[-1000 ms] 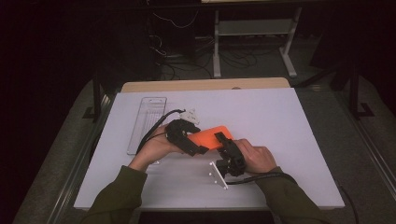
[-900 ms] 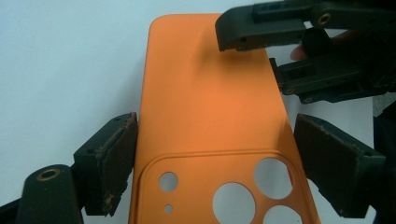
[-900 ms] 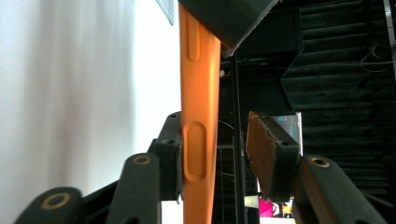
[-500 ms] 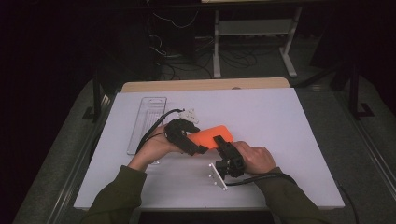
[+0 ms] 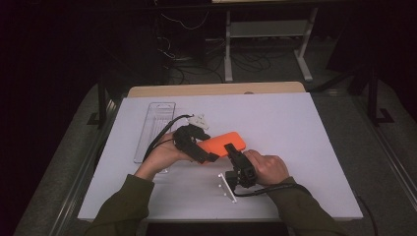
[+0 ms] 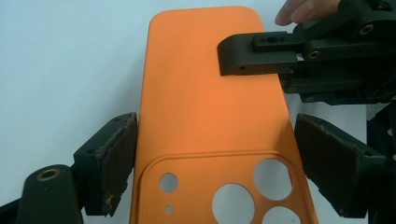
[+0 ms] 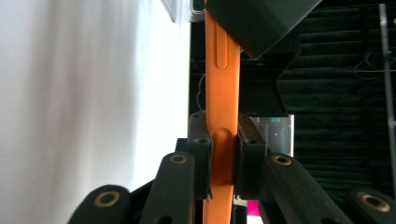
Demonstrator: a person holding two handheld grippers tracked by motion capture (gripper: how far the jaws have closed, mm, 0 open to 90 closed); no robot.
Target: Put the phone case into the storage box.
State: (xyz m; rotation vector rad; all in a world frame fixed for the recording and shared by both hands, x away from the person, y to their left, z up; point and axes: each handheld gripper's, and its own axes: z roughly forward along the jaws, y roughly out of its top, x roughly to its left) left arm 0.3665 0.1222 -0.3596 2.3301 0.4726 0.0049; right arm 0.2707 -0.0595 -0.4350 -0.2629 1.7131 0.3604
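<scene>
The orange phone case (image 5: 224,144) sat between the two grippers, lifted off the white table (image 5: 295,128) in the high view. The left gripper (image 5: 202,155) pinched it across its width near the camera-hole end: in the left gripper view both pads pressed the case's (image 6: 210,121) long edges, w/ the cutouts just ahead of the jaws and the plain end farther out.

The right gripper (image 5: 232,150) came in from the case's other long side. Its jaws had just been closing, and in the right gripper view they clamped the case (image 7: 222,116) edge-on, one pad on each flat face, w/ the side-button ridge farther along the edge. In the left gripper view the right gripper (image 6: 243,63) lay over the case's back face, near its right edge, a fingertip (image 6: 303,9) showing behind it.

Beyond the left gripper, toward the far-left part of the table, lay a clear plastic tray (image 5: 153,129). Just beside the right gripper, on the person's side, a small white stand (image 5: 227,187) rested on the table, apart from the case.
</scene>
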